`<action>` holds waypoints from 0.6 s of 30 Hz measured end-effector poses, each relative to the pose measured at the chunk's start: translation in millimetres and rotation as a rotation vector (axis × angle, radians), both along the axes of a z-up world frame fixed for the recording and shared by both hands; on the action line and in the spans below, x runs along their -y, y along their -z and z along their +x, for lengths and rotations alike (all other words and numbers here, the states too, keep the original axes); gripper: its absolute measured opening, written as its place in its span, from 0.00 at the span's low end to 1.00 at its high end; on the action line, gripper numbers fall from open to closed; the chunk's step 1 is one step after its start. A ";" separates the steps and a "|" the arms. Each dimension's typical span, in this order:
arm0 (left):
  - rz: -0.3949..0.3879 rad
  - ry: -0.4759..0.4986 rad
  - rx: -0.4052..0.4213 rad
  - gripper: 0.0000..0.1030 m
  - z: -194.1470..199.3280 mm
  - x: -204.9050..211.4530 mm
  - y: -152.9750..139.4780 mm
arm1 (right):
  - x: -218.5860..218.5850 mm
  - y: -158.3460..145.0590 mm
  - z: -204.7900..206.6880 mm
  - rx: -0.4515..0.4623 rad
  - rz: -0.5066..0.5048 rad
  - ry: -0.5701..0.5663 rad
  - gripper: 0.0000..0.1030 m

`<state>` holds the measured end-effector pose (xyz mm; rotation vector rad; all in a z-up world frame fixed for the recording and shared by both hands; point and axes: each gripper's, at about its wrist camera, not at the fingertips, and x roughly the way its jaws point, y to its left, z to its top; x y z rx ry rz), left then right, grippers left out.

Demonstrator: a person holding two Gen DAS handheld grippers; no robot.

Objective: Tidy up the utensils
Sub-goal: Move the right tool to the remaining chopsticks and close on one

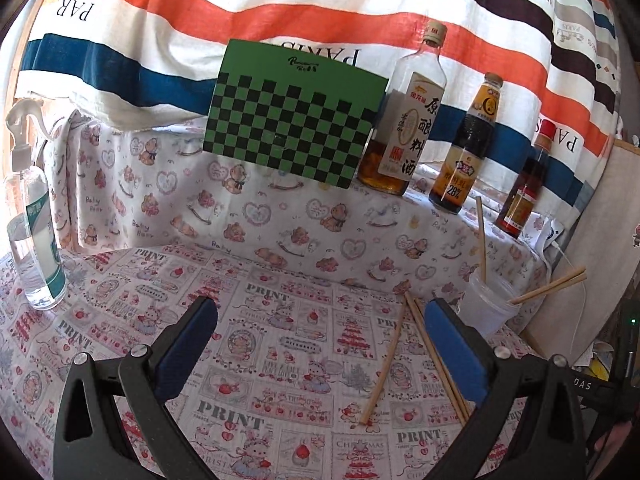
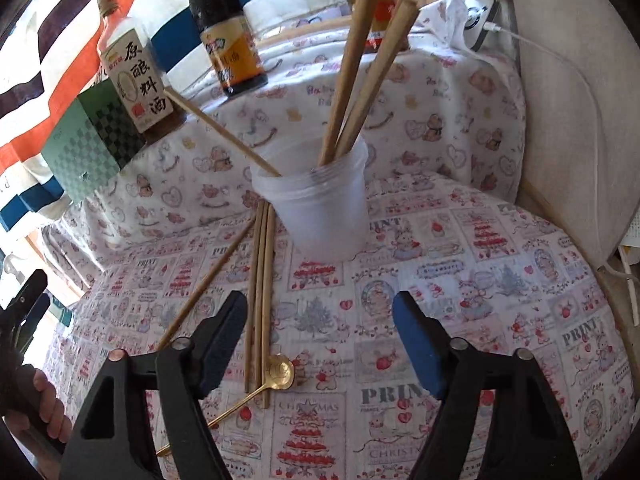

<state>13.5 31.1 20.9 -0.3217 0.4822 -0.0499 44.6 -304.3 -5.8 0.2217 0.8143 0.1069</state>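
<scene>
A translucent plastic cup (image 2: pixel 320 208) stands on the printed tablecloth and holds three wooden chopsticks (image 2: pixel 352 72). Several loose chopsticks (image 2: pixel 262 280) lie flat in front of it, beside a small gold spoon (image 2: pixel 280 372). My right gripper (image 2: pixel 320 308) hovers open above the cloth; its left finger is just beside the loose chopsticks and nothing sits between the pads. My left gripper (image 1: pixel 320 328) is open and empty too. Loose chopsticks (image 1: pixel 384 364) lie just inside its right finger, with the cup (image 1: pixel 486 304) beyond that finger.
A green checkered box (image 1: pixel 292 120) and three sauce bottles (image 1: pixel 404 120) stand on the raised ledge behind. A spray bottle (image 1: pixel 34 236) is at far left. A white cable and charger (image 2: pixel 484 20) lie at the back right. A hand (image 2: pixel 48 400) shows at the left edge.
</scene>
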 end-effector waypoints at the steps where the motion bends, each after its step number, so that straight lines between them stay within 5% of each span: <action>1: -0.001 0.023 -0.022 1.00 3.6 1.8 3.1 | -2.2 4.1 1.9 -0.028 0.019 -0.026 0.55; 6: 0.059 0.055 -0.066 1.00 9.4 16.4 13.3 | -15.1 29.8 10.6 -0.181 0.050 -0.103 0.37; 13: 0.180 0.047 -0.079 1.00 8.0 30.9 13.3 | -26.3 46.2 13.8 -0.223 0.033 -0.150 0.26; 18: 0.135 0.076 -0.146 1.00 16.7 27.4 21.7 | -34.7 50.9 14.4 -0.242 0.023 -0.167 0.24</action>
